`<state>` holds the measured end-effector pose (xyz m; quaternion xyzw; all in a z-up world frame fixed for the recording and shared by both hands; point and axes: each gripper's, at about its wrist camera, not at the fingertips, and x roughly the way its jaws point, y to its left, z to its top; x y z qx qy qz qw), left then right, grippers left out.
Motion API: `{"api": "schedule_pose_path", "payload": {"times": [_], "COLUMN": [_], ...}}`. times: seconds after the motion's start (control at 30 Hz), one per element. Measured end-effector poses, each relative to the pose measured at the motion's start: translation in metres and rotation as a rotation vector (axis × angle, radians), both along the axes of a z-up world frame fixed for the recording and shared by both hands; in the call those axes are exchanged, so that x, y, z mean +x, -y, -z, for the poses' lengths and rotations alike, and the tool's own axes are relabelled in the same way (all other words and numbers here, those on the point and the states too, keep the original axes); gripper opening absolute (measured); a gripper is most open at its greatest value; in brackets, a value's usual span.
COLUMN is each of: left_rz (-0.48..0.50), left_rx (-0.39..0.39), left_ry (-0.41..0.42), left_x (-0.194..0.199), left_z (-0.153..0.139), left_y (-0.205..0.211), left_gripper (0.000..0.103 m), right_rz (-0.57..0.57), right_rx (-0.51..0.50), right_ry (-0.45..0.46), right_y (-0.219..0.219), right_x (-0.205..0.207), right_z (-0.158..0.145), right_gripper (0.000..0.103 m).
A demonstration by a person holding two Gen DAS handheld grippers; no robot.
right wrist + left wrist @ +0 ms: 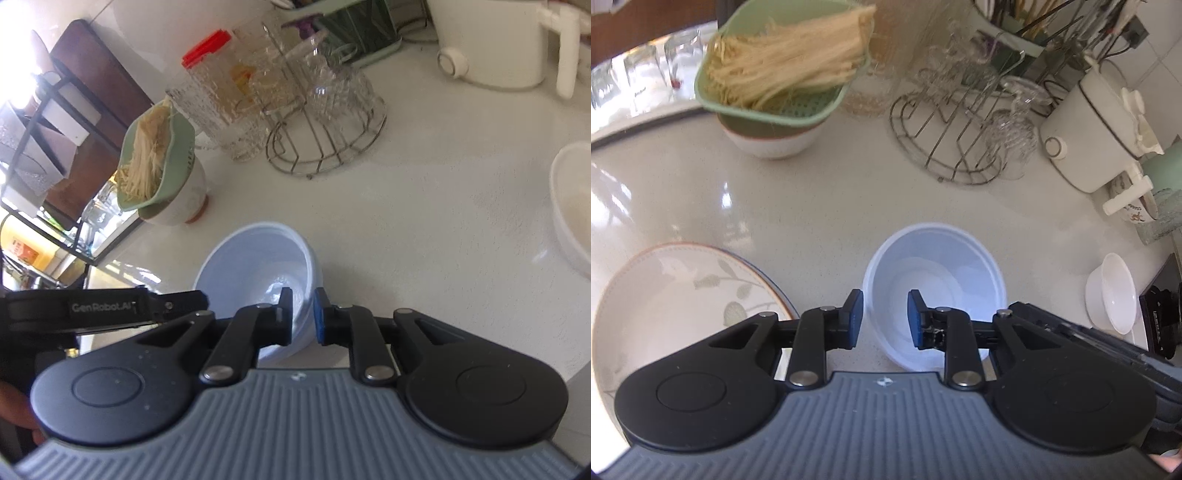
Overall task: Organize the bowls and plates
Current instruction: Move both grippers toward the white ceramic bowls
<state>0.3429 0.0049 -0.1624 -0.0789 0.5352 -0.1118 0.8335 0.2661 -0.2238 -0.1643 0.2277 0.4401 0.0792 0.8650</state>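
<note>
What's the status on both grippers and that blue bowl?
Right hand-held gripper pinching the blue bowl rim. Left hand-held gripper straddling the opposite rim, not closed. Floral plate beside the bowl; nothing blocking.

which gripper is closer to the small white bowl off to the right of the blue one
Right. The right gripper straddles the blue bowl's right rim, on the small white bowl's side; the left gripper straddles its left rim.

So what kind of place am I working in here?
Most likely a home kitchen counter: a wire drying rack with glasses, a colander of noodles set on a bowl, and a white kettle stand on the pale countertop.
</note>
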Motion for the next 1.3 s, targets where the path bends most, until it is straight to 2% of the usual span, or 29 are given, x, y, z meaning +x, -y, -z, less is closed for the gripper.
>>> {"api": "schedule_pose_path", "payload": {"times": [0.23, 0.5, 0.7, 1.03, 1.3], "left_rz": [0.03, 0.075, 0.089, 0.116, 0.144], "left_rx": [-0.003, -0.019, -0.035, -0.031, -0.026], "left_ry": [0.077, 0.187, 0.233, 0.258, 0.247], "left_x": [-0.014, -0.033, -0.045, -0.061, -0.073], "left_z": [-0.035, -0.08, -0.101, -0.108, -0.094], "left_y": [0.009, 0.031, 0.051, 0.097, 0.148], "left_gripper": [0.03, 0.03, 0.03, 0.03, 0.03], "right_rz": [0.006, 0.058, 0.079, 0.137, 0.203], "right_rx": [-0.079, -0.125, -0.172, -0.222, -0.273], "right_ry": [0.122, 0.242, 0.316, 0.378, 0.363], "right_y": [0.008, 0.027, 0.043, 0.081, 0.123], "right_x": [-0.015, -0.033, -0.047, -0.069, -0.09], "right_z": [-0.038, -0.078, -0.099, -0.112, -0.098], "right_gripper": [0.016, 0.016, 0.016, 0.016, 0.016]}}
